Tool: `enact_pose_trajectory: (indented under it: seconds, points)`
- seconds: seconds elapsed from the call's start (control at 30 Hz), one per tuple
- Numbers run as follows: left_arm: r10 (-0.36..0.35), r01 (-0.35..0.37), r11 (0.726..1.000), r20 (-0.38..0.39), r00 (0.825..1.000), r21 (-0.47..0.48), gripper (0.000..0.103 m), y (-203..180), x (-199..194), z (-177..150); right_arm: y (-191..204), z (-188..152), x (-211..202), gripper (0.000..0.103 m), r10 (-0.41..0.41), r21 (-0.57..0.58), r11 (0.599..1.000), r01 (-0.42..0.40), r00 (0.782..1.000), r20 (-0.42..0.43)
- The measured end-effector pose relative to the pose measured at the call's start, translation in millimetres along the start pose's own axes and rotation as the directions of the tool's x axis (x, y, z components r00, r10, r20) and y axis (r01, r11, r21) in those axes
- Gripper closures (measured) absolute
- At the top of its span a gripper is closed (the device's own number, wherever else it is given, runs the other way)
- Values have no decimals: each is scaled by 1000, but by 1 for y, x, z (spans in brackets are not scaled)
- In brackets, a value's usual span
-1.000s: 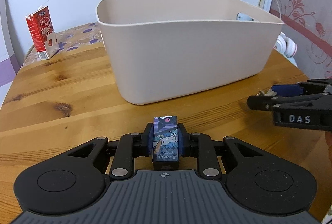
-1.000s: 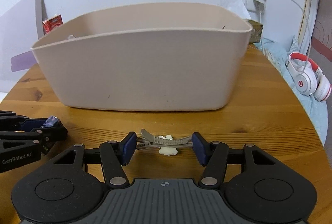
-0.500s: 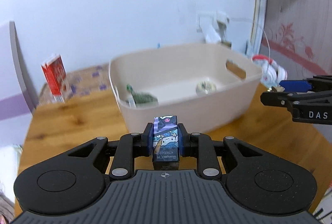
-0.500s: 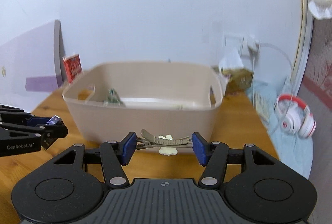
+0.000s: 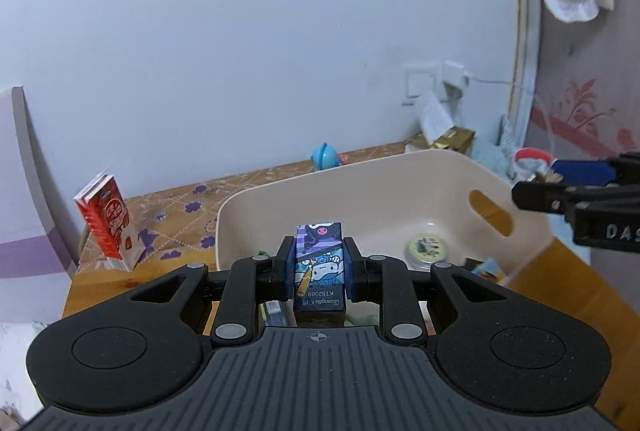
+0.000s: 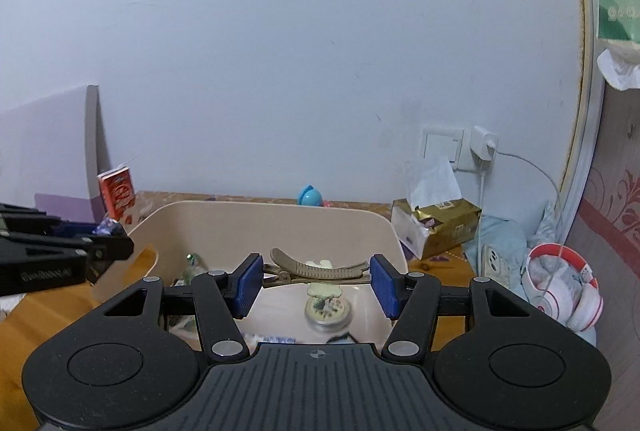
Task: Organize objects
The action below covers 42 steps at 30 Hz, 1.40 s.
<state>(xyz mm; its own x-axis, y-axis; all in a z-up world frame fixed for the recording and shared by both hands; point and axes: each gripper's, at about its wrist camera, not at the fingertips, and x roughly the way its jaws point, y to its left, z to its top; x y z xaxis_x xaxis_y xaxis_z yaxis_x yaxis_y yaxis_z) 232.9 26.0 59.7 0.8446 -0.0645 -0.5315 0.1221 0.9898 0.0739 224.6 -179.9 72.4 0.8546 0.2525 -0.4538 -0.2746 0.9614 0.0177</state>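
My left gripper [image 5: 319,267] is shut on a small cartoon-printed box [image 5: 319,271] and holds it above the near left part of the beige bin [image 5: 384,171]. My right gripper [image 6: 316,281] is shut on a tan hair clip [image 6: 316,269] with a cream flower, held above the same bin [image 6: 280,215]. Inside the bin lie a round tin [image 5: 426,247], a green-topped item and some small packets. Each gripper shows at the edge of the other's view: the right gripper [image 5: 532,187], the left gripper [image 6: 112,243].
A red milk carton [image 5: 106,223] stands on the wooden table [image 5: 560,271] at back left. A blue toy [image 6: 310,196], a gold tissue pack [image 6: 444,227], a wall charger with cable and white-red headphones [image 6: 560,287] lie behind and right of the bin.
Both grippers rose from table height and moved forward over the bin, each still holding its object. The bin's inside has come into view.
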Motion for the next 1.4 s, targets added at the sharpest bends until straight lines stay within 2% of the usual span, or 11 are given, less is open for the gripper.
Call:
enact_pose_trajectory:
  seconds: [0.13, 0.3, 0.53, 0.57, 0.63, 0.67, 0.73, 0.77, 0.8, 1.0, 1.4]
  points:
    - [4, -4, 1000, -83, 997, 0, 80, -1, 37, 3, -8, 6, 24, 47, -10, 17, 1000, 11, 999, -38]
    - [29, -32, 999, -211, 977, -10, 80, -2, 78, -5, -10, 2, 55, 47, -18, -15, 1000, 17, 991, -130]
    - [4, -18, 999, -272, 962, -51, 76, 6, 93, -11, -9, -10, 78, 47, -17, -44, 999, 7, 974, -224]
    - [1, -17, 998, -274, 962, -56, 69, 7, 93, -11, -9, -12, 80, 46, -15, -49, 999, 3, 972, -233]
    - [-12, -4, 998, -265, 964, -60, 64, 7, 89, -12, -7, -14, 80, 46, -13, -52, 999, 1, 972, -237]
    - [-17, 2, 998, -261, 965, -58, 61, 6, 86, -12, -7, -15, 79, 39, -15, -54, 999, 3, 972, -234]
    - [-11, -2, 999, -249, 968, -49, 46, 2, 80, -11, -6, -16, 75, 36, -13, -52, 999, 2, 975, -223]
    - [2, -13, 999, -235, 972, -45, 32, 0, 76, -11, -5, -16, 72, 34, -14, -50, 999, 3, 976, -218]
    - [11, -20, 999, -213, 977, -40, 26, -2, 70, -10, -4, -16, 68, 32, -17, -50, 999, 6, 978, -209]
    - [8, -17, 999, -164, 986, -51, 19, -6, 39, -9, -6, -12, 38, 14, -41, -42, 999, 35, 988, -149]
    - [31, -40, 997, -134, 991, -60, 15, -19, -31, -26, -5, -19, -21, 6, -14, -37, 999, 10, 991, -132]
